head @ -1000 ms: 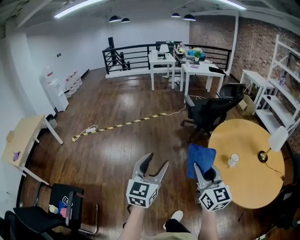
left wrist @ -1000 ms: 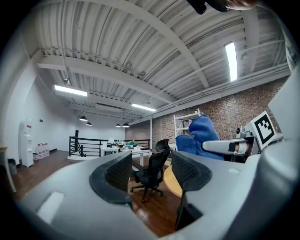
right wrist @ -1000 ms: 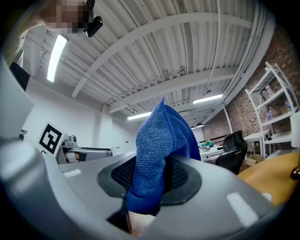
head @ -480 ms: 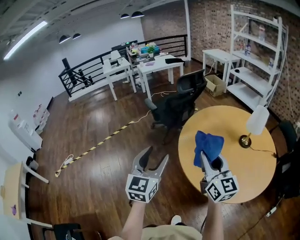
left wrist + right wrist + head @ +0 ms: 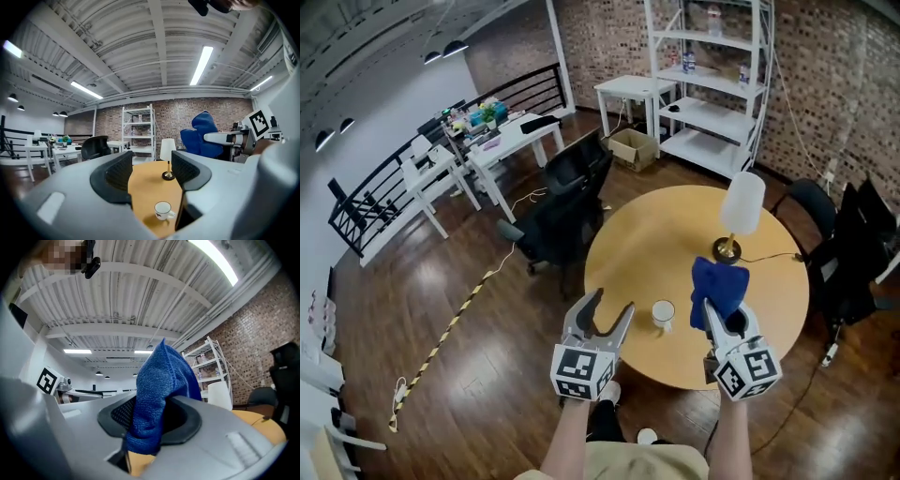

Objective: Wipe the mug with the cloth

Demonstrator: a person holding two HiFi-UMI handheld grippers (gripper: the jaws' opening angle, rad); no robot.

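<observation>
A small white mug [image 5: 663, 314] stands on the round wooden table [image 5: 656, 244], near its front edge; the left gripper view shows the mug [image 5: 163, 211] low between the jaws, some way off. My left gripper [image 5: 607, 319] is open and empty, held just left of the mug above the table's edge. My right gripper [image 5: 719, 314] is shut on a blue cloth [image 5: 718, 287], which bunches up above its jaws; the cloth [image 5: 159, 390] fills the gap in the right gripper view. The right gripper hovers to the right of the mug.
A table lamp [image 5: 739, 208] with a white shade stands behind the mug. Black office chairs [image 5: 558, 202] sit at the table's left, another chair [image 5: 853, 253] at the right. White shelving [image 5: 712, 84] lines the brick wall; white desks [image 5: 478, 145] stand far left.
The view has swung round to the round table, which now lies straight ahead and closer. The mug has come into sight between both grippers. Each gripper keeps its pose; the cloth stays held.
</observation>
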